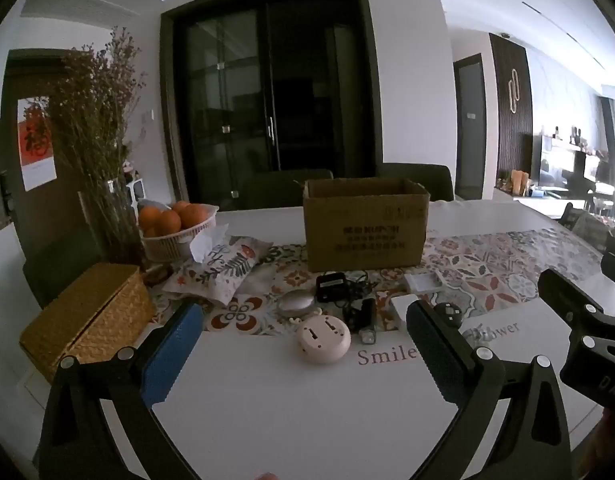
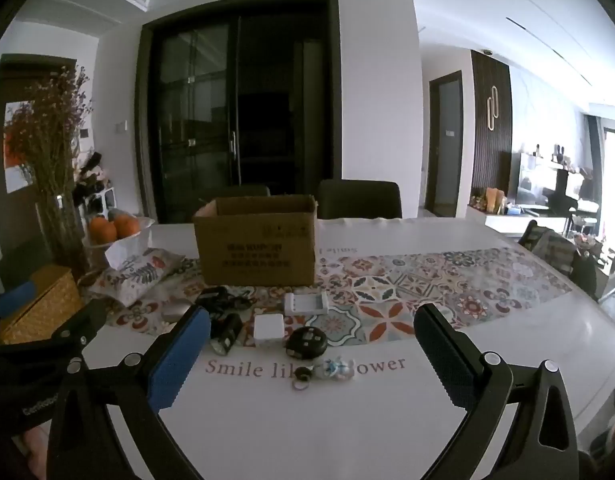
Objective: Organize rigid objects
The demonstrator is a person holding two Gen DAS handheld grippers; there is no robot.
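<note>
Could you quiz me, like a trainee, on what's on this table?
1. True or false: the cardboard box is open on top.
2. What fruit fills the basket?
3. Is either gripper holding something: the left gripper or the right gripper?

Key: 1. True. 2. Oranges. 3. Neither; both are open and empty, above the table.

Both wrist views look forward, slightly down, from just above the table (image 1: 291,400); both share the box (image 1: 365,226) and clutter.
</note>
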